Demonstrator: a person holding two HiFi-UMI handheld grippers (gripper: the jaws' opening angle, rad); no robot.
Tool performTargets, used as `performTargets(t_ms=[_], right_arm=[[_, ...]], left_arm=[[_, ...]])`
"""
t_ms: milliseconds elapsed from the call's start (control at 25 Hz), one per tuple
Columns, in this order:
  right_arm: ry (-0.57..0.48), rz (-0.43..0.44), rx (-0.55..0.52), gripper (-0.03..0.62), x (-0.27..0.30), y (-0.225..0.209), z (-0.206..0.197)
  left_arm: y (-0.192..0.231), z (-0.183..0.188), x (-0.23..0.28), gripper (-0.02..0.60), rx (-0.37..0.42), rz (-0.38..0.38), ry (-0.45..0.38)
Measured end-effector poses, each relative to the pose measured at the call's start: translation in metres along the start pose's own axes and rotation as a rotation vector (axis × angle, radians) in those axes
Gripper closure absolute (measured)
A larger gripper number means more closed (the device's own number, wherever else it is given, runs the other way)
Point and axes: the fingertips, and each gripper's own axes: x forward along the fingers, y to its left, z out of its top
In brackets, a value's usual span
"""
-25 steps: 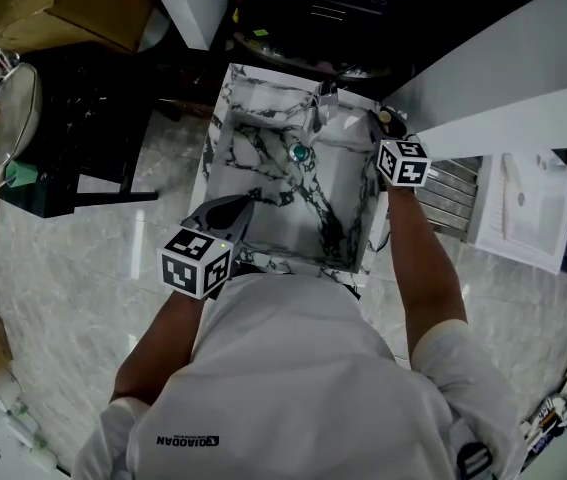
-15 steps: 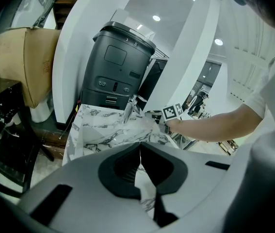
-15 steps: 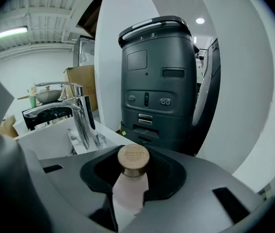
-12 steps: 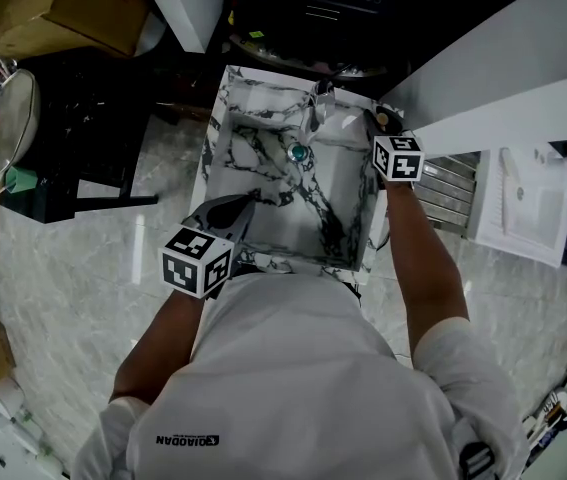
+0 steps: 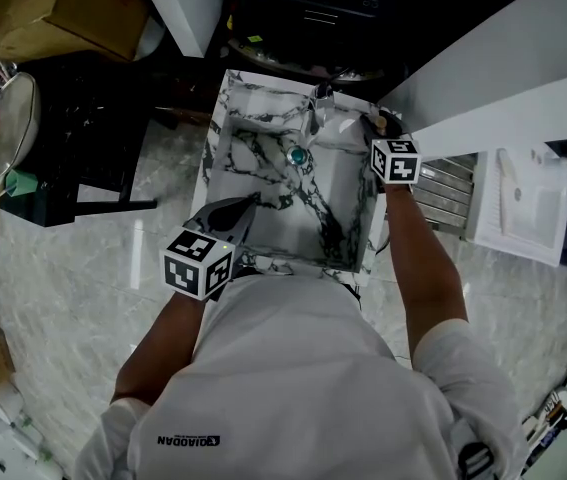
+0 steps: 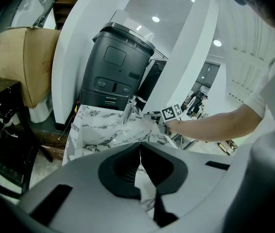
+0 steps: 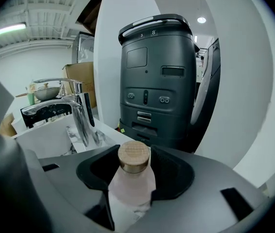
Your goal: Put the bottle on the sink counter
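A pale pink bottle with a wooden cap stands upright between the jaws of my right gripper. Those jaws have just been opening and stand wide around its neck. In the head view the right gripper is at the far right corner of the marble sink, beside the faucet, and it hides the bottle. My left gripper hovers over the sink's near left rim, shut with nothing in it; its jaw tips meet in the left gripper view.
A large dark grey machine stands just behind the sink. The chrome faucet rises left of the bottle. A black stand and a cardboard box are left of the sink; a white wall panel runs at the right.
The right gripper's marker cube has edged slightly left at the sink's far right corner. The left gripper has kept still.
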Motion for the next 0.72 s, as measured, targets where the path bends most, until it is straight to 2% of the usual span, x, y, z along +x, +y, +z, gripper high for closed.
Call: performTargets(t_ms=[720], right_arm=[[-0.011,-0.085,0.045,0.385,-0.050,0.006,-0.015]], left_arm=[[-0.004,0.008,-0.013,0.566,0.053,-0.067,-0.027]])
